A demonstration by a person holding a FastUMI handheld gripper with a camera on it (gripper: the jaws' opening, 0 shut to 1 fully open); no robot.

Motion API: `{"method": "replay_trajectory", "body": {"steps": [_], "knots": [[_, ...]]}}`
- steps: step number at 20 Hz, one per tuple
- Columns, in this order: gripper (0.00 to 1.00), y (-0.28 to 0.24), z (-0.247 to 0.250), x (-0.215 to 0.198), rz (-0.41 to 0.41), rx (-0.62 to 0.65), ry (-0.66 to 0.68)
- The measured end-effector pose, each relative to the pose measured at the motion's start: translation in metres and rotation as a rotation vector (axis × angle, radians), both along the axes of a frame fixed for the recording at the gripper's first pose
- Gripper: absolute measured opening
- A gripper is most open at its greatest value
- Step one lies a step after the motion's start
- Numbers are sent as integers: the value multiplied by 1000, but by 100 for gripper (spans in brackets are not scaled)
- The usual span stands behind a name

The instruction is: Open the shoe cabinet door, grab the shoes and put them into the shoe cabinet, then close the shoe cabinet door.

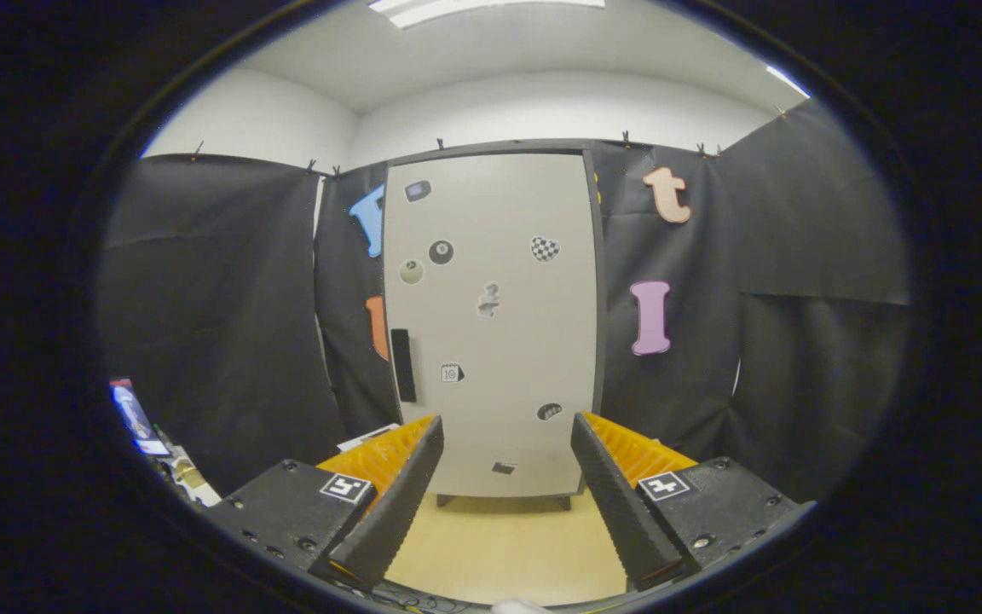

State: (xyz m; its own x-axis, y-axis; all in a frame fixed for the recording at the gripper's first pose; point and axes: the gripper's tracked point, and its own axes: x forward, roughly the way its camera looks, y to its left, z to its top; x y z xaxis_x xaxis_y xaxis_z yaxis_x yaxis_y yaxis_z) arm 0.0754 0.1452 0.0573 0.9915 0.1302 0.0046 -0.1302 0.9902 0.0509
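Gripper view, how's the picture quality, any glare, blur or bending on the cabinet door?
Gripper view: even overhead light, no glare on the closed shoe cabinet door; its edges bow from fisheye distortion; stickers and handle look sharp; the hand-held gripper, open, sits ahead of it.

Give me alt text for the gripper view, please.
A closed shoe cabinet door with stickers and a dark handle stands beyond the open gripper, whose fingers hold nothing above the wooden floor.
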Motion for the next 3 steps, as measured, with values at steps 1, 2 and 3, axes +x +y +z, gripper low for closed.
{"method": "replay_trajectory", "body": {"steps": [1, 2, 3], "knots": [[99, 0, 1, 0, 1, 0, -2], [99, 0, 1, 0, 0, 0, -3], [99, 0, 2, 0, 0, -2, -5]]}}
